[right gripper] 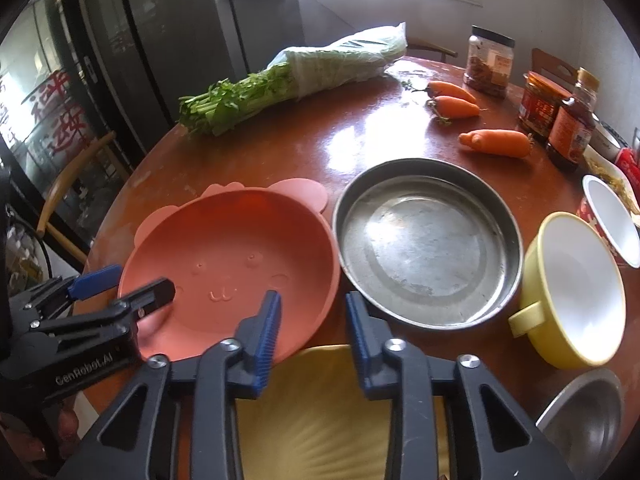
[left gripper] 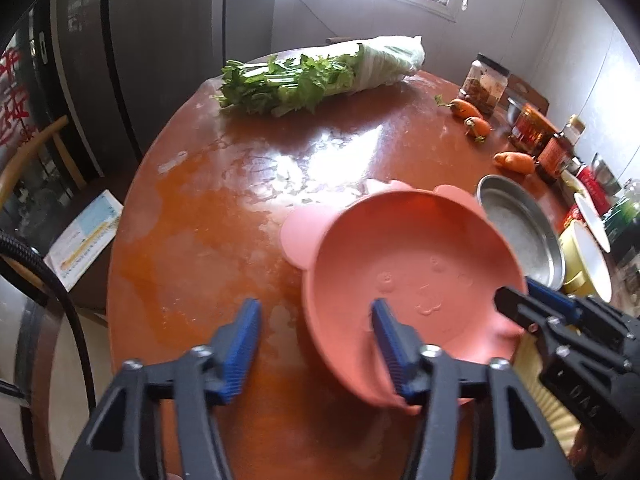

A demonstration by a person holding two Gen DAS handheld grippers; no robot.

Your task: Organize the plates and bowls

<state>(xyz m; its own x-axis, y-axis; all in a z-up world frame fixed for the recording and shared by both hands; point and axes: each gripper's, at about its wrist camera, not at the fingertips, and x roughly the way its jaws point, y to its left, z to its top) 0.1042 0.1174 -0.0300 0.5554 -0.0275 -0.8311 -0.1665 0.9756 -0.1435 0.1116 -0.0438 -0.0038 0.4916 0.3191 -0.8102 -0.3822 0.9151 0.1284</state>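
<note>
A pink bear-face bowl (left gripper: 416, 264) (right gripper: 232, 264) sits on the round brown table (left gripper: 240, 184). My left gripper (left gripper: 316, 344) is open, its right finger inside the bowl's near rim and its left finger outside; it also shows in the right wrist view (right gripper: 120, 288) astride that rim. My right gripper (right gripper: 312, 332) is open and empty, above a yellow ridged plate (right gripper: 332, 412) beside the pink bowl's near edge. A steel round pan (right gripper: 428, 240) (left gripper: 520, 228) stands right of the pink bowl. A yellow bowl with white inside (right gripper: 576, 288) (left gripper: 588, 256) is further right.
Bagged cabbage and celery (left gripper: 312, 72) (right gripper: 296, 80) lie at the far side. Three carrots (right gripper: 496, 142) and jars (right gripper: 488, 60) stand at the right. A white bowl (right gripper: 612, 216) and a steel bowl (right gripper: 584, 412) sit at the right edge. A chair (right gripper: 76, 184) stands left.
</note>
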